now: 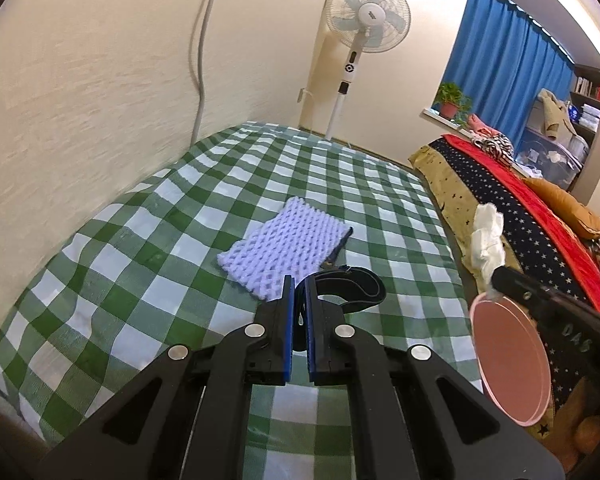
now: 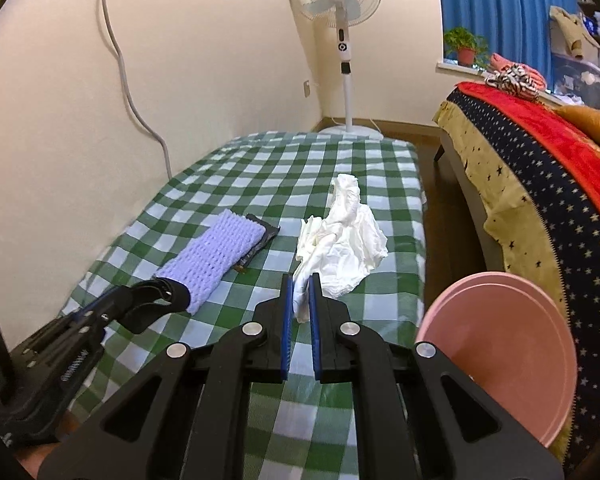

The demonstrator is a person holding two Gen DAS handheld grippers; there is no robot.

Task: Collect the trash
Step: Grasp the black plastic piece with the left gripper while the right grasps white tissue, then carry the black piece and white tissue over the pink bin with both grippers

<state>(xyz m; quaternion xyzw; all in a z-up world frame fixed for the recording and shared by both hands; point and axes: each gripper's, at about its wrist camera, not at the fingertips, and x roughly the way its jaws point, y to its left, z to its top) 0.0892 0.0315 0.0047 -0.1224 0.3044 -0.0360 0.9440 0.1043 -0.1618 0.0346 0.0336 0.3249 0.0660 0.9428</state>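
Note:
My right gripper (image 2: pixel 301 278) is shut on a crumpled white tissue (image 2: pixel 340 240) and holds it over the green checked bed (image 2: pixel 260 184). From the left wrist view the tissue (image 1: pixel 488 236) sticks up from that gripper's tip (image 1: pixel 496 276), just above a pink bin (image 1: pixel 508 360). My left gripper (image 1: pixel 299 280) is shut on a black strap (image 1: pixel 352 286) that curls out to its right. A lilac foam net (image 1: pixel 288 244) lies flat on the bed ahead of it, with a dark wrapper (image 2: pixel 266 236) half hidden under it.
The pink bin (image 2: pixel 500 352) stands low between the checked bed and a second bed with a starred blanket (image 2: pixel 540 208). A standing fan (image 2: pixel 340 12) is in the far corner. A grey cable (image 2: pixel 132 92) runs down the left wall.

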